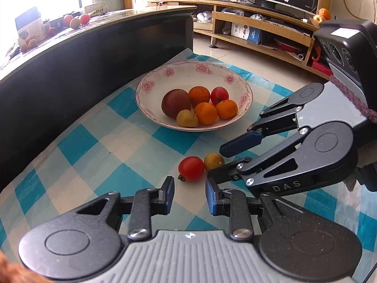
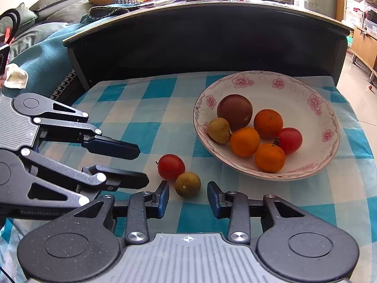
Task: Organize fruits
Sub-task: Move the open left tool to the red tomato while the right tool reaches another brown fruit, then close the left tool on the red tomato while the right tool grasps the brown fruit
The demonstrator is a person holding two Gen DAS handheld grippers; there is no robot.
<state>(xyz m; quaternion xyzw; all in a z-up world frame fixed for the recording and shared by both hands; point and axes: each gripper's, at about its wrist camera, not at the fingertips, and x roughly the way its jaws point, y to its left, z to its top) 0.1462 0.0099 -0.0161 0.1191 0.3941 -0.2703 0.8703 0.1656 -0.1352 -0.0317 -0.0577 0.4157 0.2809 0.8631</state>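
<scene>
Bowl (image 2: 313, 162) holds six fruits; red fruit (image 2: 171, 167) touches green fruit (image 2: 187, 184) on cloth (image 2: 132, 108). Both grippers' jaws released, empty.

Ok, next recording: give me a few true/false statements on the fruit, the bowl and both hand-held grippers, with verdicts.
1. The floral bowl holds six fruits. True.
2. Both leftover fruits on the checked cloth are red. False: one is a red fruit, the other a greenish-brown fruit.
3. The two loose fruits touch each other. True.
4. The right hand-held gripper is shut on a fruit. False: its jaws are open, with the greenish-brown fruit just ahead.
5. The left hand-held gripper is open and empty. True.
</scene>
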